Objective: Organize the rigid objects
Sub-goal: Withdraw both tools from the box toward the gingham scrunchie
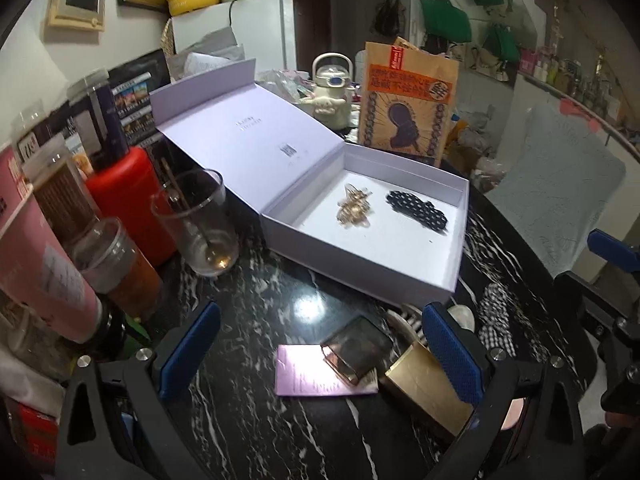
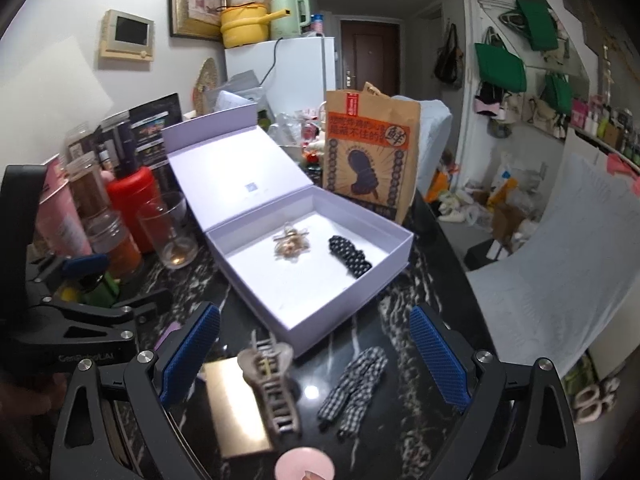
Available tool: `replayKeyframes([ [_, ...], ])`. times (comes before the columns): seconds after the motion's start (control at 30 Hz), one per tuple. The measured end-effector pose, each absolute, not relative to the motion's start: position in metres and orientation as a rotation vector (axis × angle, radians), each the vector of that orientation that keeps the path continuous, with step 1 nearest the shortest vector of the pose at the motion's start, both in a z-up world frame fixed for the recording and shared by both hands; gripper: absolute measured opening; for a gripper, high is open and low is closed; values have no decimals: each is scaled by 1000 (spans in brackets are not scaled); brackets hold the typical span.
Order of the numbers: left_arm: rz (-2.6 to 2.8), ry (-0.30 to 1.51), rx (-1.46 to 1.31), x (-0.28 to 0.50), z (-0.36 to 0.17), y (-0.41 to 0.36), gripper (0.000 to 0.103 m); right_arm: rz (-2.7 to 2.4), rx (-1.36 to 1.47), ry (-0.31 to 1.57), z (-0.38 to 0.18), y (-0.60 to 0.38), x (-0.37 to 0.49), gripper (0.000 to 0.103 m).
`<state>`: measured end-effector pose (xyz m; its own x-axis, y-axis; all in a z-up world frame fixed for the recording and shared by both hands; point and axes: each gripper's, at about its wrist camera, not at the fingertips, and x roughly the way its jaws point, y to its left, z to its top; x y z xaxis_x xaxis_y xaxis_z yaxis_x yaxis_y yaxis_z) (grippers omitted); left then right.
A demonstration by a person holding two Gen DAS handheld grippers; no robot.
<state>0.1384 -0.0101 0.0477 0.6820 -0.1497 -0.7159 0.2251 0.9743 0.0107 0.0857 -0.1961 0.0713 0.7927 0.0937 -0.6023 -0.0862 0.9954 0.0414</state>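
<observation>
On the far left of the black marble table [image 1: 256, 288] stand a pink bottle [image 1: 44, 264], a red bottle [image 1: 128, 200] and a glass [image 1: 200, 224] with a spoon in it. Just right of the glass lies the open lilac box [image 1: 400, 264], its lid [image 1: 248, 148] folded back to the left. Inside, on the white floor, lie a gold clip [image 1: 354, 206] and, to its right and apart from it, a black dotted clip [image 1: 416, 210]. Behind the box stands a paper bag [image 1: 408, 100].

Near the front edge, the left gripper [image 1: 320, 352] is spread wide and holds nothing; between its fingers lie a lilac card [image 1: 304, 380] with a smoky square clip [image 1: 356, 348] on top of it (partly overhanging), and a gold box [image 1: 428, 384] just to the right.

The right gripper [image 2: 316, 360] is also wide apart and empty. Between its fingers, left to right: the gold box [image 2: 236, 408], a beige claw clip [image 2: 272, 380] resting against that box's right edge, then a checked bow [image 2: 356, 384] lying flat on the table, apart from the claw clip and just in front of the lilac box [image 2: 304, 328].
</observation>
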Motion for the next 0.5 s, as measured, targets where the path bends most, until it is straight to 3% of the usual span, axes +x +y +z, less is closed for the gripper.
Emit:
replayKeyframes([
  [0.5,-179,818,80,119,25,3,102,177,3,666,30,-189,58,97],
])
